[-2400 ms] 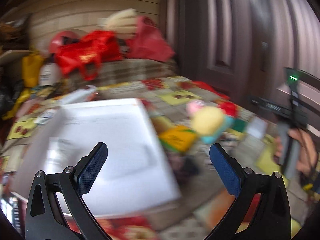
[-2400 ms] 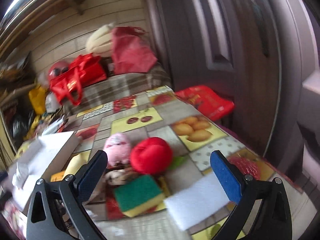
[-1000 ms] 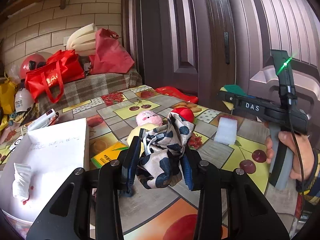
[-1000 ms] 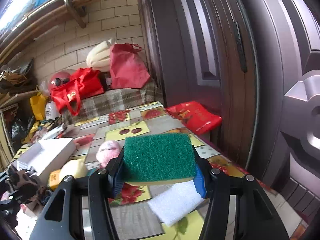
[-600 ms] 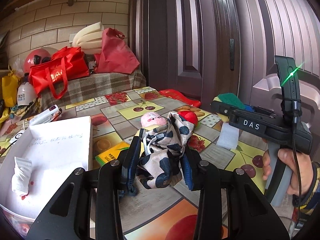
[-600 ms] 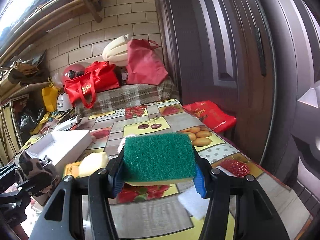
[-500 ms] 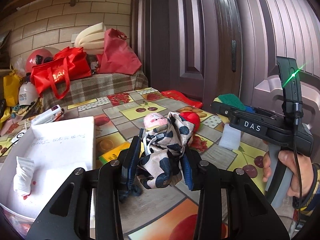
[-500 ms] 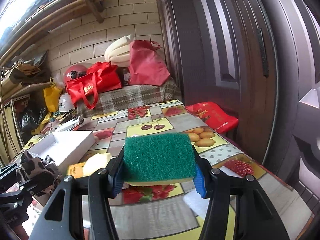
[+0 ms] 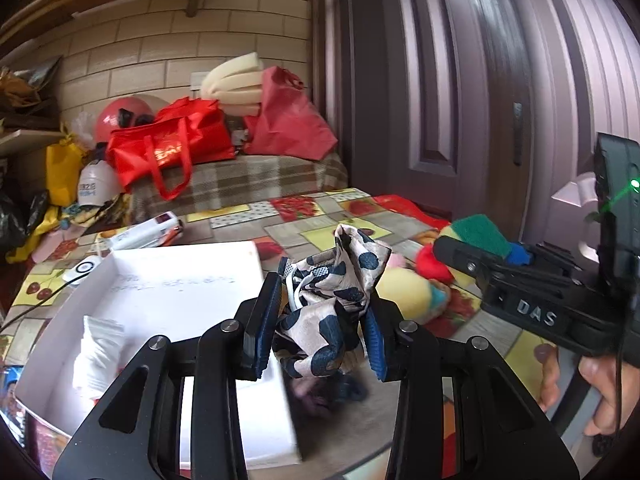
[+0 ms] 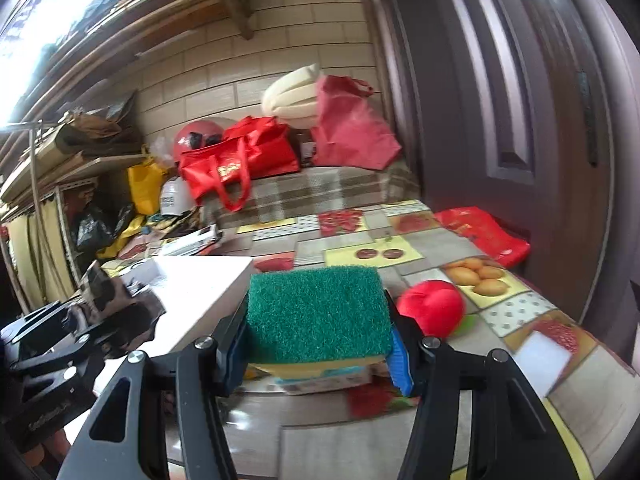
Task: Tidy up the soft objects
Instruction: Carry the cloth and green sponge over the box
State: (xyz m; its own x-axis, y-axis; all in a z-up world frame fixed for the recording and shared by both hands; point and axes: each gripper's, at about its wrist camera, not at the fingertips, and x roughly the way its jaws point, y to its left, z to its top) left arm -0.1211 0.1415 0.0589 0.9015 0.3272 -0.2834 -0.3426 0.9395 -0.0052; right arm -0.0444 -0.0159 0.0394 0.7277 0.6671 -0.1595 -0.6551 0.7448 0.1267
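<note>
Left gripper: the left gripper (image 9: 320,322) sits low in the centre of the left wrist view, its blue pads pinching a crumpled spotted cloth (image 9: 332,292) that bulges up above them.
Why held so: the cloth is a loose bunch, so a squeeze across its middle looks like the way to keep it from slipping out.
Right gripper: the right gripper (image 10: 318,344) is pressed onto a sponge (image 10: 318,314), green side up with a yellow layer beneath, filling the lower centre of the right wrist view.
Why held so: the pads press the sponge's two short sides, which keeps it level; foam gives under pressure, so I judge the hold firm.
Box: a white box (image 9: 168,280) lies open in the lower left of the left wrist view, with a small white wad inside; I take it as the likely place for both things.
Left pose: level, pointing forward, the cloth over the box's right-hand wall.
Right pose: also level, raised off the surface (image 10: 400,432), the box at its left; the hand (image 9: 600,384) gripping its handle shows at the right edge of the left wrist view.
Still on the surface: a red ball (image 10: 432,306) to the right of the sponge, a yellow soft toy (image 9: 408,294) and a white foam piece (image 10: 546,356).
</note>
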